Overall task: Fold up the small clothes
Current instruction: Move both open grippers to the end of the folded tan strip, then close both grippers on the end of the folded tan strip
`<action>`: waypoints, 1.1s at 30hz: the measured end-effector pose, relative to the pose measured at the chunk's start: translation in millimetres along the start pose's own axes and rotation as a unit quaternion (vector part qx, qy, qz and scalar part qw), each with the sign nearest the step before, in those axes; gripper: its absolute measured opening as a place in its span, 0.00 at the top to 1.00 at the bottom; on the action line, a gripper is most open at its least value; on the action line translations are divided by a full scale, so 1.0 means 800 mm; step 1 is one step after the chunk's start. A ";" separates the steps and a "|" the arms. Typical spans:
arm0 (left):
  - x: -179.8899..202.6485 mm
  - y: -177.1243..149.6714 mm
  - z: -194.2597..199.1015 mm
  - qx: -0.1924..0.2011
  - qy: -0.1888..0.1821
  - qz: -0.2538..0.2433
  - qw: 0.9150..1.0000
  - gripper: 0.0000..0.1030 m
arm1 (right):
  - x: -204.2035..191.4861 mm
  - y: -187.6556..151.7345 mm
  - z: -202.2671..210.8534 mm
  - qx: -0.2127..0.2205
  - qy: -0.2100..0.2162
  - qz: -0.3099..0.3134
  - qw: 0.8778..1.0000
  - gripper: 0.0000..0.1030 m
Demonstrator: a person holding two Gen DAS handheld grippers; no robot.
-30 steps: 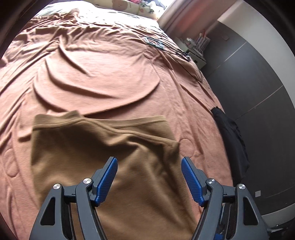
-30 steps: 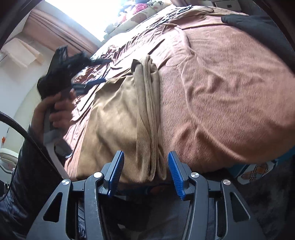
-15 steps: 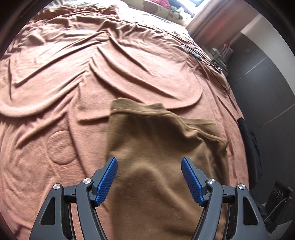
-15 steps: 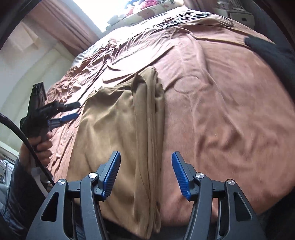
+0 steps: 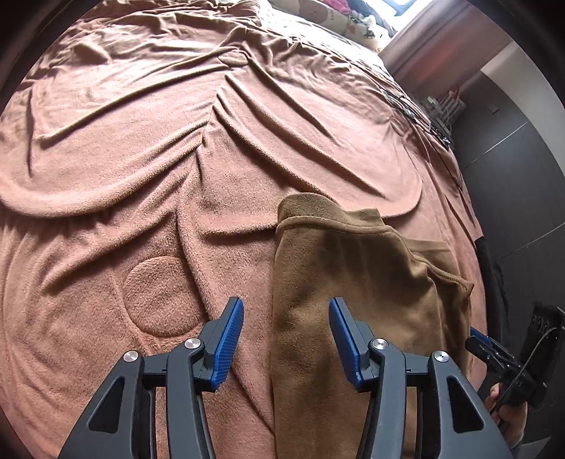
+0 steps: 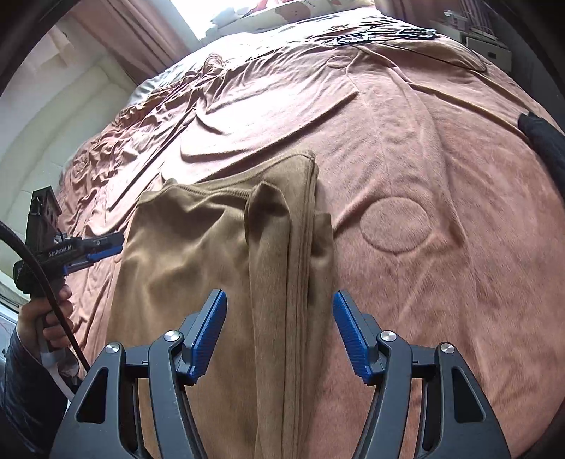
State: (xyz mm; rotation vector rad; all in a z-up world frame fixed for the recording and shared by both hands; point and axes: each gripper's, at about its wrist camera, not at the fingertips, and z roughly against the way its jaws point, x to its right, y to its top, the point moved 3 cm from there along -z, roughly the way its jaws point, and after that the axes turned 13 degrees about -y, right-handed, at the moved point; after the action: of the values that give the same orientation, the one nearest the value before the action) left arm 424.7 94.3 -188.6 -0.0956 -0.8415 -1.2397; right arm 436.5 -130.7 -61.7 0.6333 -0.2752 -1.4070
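A tan-brown garment (image 5: pixel 356 282) lies partly folded on a pink-brown bedspread (image 5: pixel 159 159). My left gripper (image 5: pixel 286 332) is open and empty, just above the garment's left edge. In the right wrist view the garment (image 6: pixel 219 261) shows a stack of folded layers along its right side. My right gripper (image 6: pixel 279 328) is open and empty, straddling that folded edge. The left gripper also shows in the right wrist view (image 6: pixel 109 243), by the garment's left side. The right gripper shows at the left wrist view's lower right (image 5: pixel 480 339).
A black garment (image 6: pixel 543 137) lies at the bed's right edge, also visible in the left wrist view (image 5: pixel 491 282). Pillows (image 5: pixel 342 17) and dark cables (image 6: pixel 385 35) lie at the bed's far end. A dark wall (image 5: pixel 522 183) borders the right side.
Both grippers have moved: the left one shifted left to the garment's left edge and narrowed its opening, the right one came forward over the folded right edge. The garment lies as before.
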 end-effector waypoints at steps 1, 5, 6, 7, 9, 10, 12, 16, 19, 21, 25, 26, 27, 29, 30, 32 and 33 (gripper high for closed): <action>-0.001 0.001 -0.003 -0.001 -0.001 -0.002 1.000 0.51 | -0.002 0.004 -0.006 -0.001 0.001 0.002 1.000 0.41; -0.003 0.005 -0.015 -0.008 -0.003 -0.002 1.000 0.59 | -0.005 0.018 -0.028 -0.007 -0.006 0.009 1.000 0.43; -0.004 0.007 -0.018 -0.009 -0.003 -0.002 1.000 0.60 | -0.002 0.021 -0.032 -0.009 -0.010 0.007 1.000 0.48; -0.004 0.010 -0.021 -0.008 -0.003 -0.002 1.000 0.62 | 0.003 0.023 -0.034 -0.010 -0.011 -0.001 1.000 0.51; -0.004 0.015 -0.023 -0.004 -0.004 -0.001 1.000 0.64 | 0.015 0.027 -0.035 -0.006 -0.010 -0.018 1.000 0.57; -0.005 0.017 -0.024 -0.002 -0.005 0.000 1.000 0.65 | 0.022 0.027 -0.036 -0.006 -0.012 -0.025 1.000 0.58; -0.006 0.025 -0.027 0.004 -0.005 0.004 1.000 0.65 | 0.036 0.024 -0.040 -0.014 -0.004 -0.047 0.999 0.60; -0.007 0.027 -0.027 0.003 -0.022 0.015 1.000 0.65 | 0.045 0.016 -0.039 -0.018 0.039 -0.068 0.997 0.60; -0.011 0.019 -0.027 -0.003 -0.036 0.026 0.999 0.65 | 0.049 0.017 -0.039 -0.024 0.085 -0.086 0.992 0.60; -0.014 0.012 -0.027 -0.007 -0.040 0.033 0.999 0.65 | 0.048 0.019 -0.044 -0.033 0.091 -0.081 0.992 0.60; -0.020 0.003 -0.024 -0.011 -0.063 0.052 0.997 0.65 | 0.052 0.019 -0.062 -0.058 0.112 -0.093 0.988 0.60; -0.021 0.002 -0.024 -0.011 -0.067 0.054 0.996 0.65 | 0.056 0.020 -0.066 -0.061 0.120 -0.100 0.986 0.60; -0.022 0.003 -0.024 -0.012 -0.069 0.055 0.996 0.65 | 0.060 0.023 -0.069 -0.062 0.126 -0.105 0.985 0.60; -0.024 0.004 -0.026 -0.014 -0.075 0.060 0.995 0.65 | 0.065 0.031 -0.077 -0.064 0.140 -0.114 0.981 0.60; -0.025 0.006 -0.027 -0.014 -0.079 0.063 0.995 0.65 | 0.070 0.033 -0.082 -0.067 0.147 -0.116 0.980 0.60; -0.026 0.011 -0.032 -0.013 -0.085 0.064 0.994 0.65 | 0.073 0.036 -0.088 -0.070 0.159 -0.117 0.978 0.60; -0.026 0.015 -0.034 -0.013 -0.087 0.064 0.994 0.65 | 0.075 0.038 -0.091 -0.069 0.163 -0.117 0.977 0.60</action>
State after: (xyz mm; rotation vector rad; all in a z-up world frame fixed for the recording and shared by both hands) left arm 447.3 101.7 -216.5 -0.2771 -0.9548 -1.1317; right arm 510.4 -169.9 -114.8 0.7859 0.1620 -1.5051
